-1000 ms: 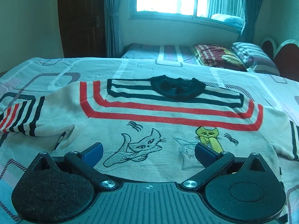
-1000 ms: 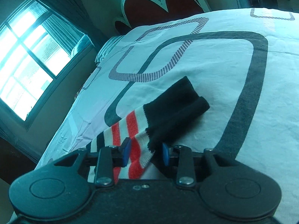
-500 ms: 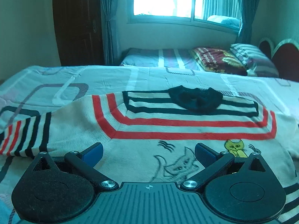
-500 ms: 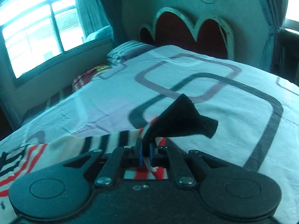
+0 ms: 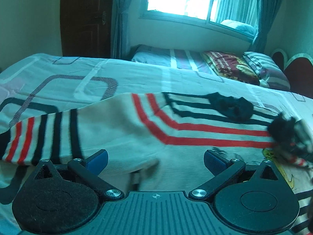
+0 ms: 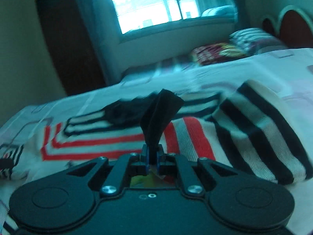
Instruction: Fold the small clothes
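Note:
A small cream sweater point(image 5: 125, 125) with red and black stripes, a black collar point(image 5: 232, 107) and cat pictures lies spread on the bed. My left gripper point(image 5: 155, 159) is open and empty, low over the sweater near its left underarm. My right gripper point(image 6: 153, 159) is shut on the black cuff point(image 6: 160, 111) of the right sleeve and holds it up over the sweater's chest, with the striped sleeve point(image 6: 260, 135) folded over to its right. The carried sleeve point(image 5: 289, 137) also shows blurred at the right edge of the left wrist view.
The bed sheet point(image 5: 78, 82) is white with grey rounded-rectangle patterns. Pillows point(image 5: 266, 70) and a folded dark red blanket point(image 5: 228, 68) lie at the far side by the headboard point(image 5: 299, 74). A window point(image 5: 195, 0) and a dark door point(image 5: 84, 17) are behind.
My right gripper closed on the sleeve cuff, lifted it and swung it left over the sweater body. My left gripper moved left toward the left sleeve, still open.

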{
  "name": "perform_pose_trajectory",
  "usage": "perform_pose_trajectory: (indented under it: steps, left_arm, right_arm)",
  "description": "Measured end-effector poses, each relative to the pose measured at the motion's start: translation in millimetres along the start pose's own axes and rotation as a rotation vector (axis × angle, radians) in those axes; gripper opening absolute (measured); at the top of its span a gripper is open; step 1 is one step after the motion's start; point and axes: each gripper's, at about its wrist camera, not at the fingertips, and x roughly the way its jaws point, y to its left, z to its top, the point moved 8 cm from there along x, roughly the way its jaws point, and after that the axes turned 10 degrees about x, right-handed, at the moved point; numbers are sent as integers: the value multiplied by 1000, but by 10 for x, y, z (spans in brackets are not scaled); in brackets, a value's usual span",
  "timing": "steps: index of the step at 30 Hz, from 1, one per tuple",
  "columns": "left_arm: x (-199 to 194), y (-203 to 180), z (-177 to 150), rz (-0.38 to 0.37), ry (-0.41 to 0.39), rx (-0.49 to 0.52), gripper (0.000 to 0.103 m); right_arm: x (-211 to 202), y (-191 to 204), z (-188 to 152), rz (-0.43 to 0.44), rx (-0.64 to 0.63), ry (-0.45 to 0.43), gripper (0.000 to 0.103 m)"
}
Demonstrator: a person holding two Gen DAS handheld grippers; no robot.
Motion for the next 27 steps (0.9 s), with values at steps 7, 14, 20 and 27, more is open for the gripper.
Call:
perform_pose_trajectory:
  steps: [7,14,20,27]
  left_arm:
    - [49,90,-37,-36,3,-24,103]
    - [248,-493,124,-193,0,-35,103]
    - [592,-1196,111,-410,90,-131,74]
    - [916,-1562,72,-399,131,-162,56]
  right_arm:
    - [165,439,-387,49,-77,45,23]
    - [-204,396,-267,92,-103,-16,27]
    - [-665,-107,-98,18,-17,-71,30]
    - [-1013,-657,-58,-40,57,-91,30]
